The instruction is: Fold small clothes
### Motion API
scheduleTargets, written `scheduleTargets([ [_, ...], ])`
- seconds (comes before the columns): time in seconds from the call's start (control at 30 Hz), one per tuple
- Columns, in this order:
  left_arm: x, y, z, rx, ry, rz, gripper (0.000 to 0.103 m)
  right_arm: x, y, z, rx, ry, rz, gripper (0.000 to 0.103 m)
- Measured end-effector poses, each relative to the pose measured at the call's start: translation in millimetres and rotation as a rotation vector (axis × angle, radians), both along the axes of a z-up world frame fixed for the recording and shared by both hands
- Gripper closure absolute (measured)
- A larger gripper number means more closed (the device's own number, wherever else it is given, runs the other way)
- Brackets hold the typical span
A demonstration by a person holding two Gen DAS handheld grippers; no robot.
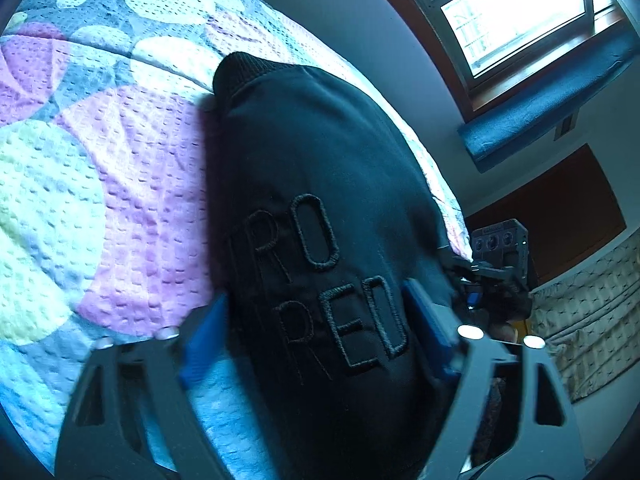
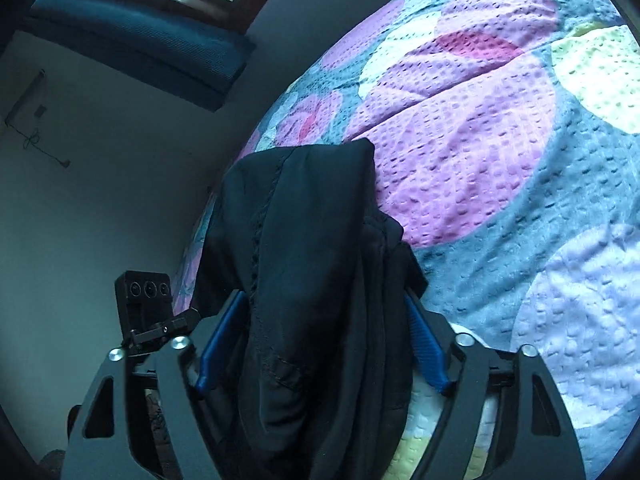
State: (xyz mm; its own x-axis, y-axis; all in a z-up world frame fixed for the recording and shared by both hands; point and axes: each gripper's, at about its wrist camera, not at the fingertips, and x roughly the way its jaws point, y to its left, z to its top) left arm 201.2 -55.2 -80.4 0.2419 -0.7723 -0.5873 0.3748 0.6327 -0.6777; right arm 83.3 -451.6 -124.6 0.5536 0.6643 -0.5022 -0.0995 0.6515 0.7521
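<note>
we see black embroidered fabric garment (image 1: pixel 320 184) on dotted pastel quilt (image 1: pixel 100 184) | left gripper (image 1: pixel 320 332) clamped on it | right gripper (image 2: pixel 316 340) clamped on it too

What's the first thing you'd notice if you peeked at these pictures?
A dark garment fills the middle of both views, with raised letters stitched on it low in the left view. It sits between the blue pads of the left gripper and the right gripper. Under it spreads a bright bedspread with big pink, yellow and white circles.
</note>
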Motion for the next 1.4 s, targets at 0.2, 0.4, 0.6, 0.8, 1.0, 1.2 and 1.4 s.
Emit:
scheduleTargets([
  [0.2, -7.8, -7.6, 14.8, 0.055, -0.064, -0.003, 0.045, -6.1, 9.2, 6.9, 0.008, -0.043, -0.042, 0.063],
  [0.4, 7.3, -7.9, 33.3, 0.071, -0.106, 0.009, 0.052, 0.7, 17.2, 26.4, -0.026, -0.128, -0.055, 0.066],
  [0.6, 48.4, -12.6, 28.6, 0.099, -0.118, -0.018, 0.052, 36.3, 15.1, 13.4, 0.025, -0.093, -0.082, 0.066],
  [0.8, 54.0, -12.2, 19.0, 0.099, -0.112, -0.041, 0.037, 46.2, 4.3, -8.8, 0.130, -0.011, -0.100, 0.053],
  [1.0, 21.8, 19.7, 29.7, 0.025, -0.080, -0.026, 0.014, 5.7, -5.8, 7.7, 0.150, -0.004, -0.112, 0.031],
  [1.2, -18.7, 27.7, 18.2, 0.074, -0.060, -0.069, 0.010, -45.3, -4.0, -0.8, 0.163, 0.042, -0.077, 0.028],
  [1.4, -23.1, 21.7, -1.2, 0.020, 0.020, -0.096, 0.018, -52.4, 25.7, 2.2, 0.031, 0.025, -0.046, 0.027],
])
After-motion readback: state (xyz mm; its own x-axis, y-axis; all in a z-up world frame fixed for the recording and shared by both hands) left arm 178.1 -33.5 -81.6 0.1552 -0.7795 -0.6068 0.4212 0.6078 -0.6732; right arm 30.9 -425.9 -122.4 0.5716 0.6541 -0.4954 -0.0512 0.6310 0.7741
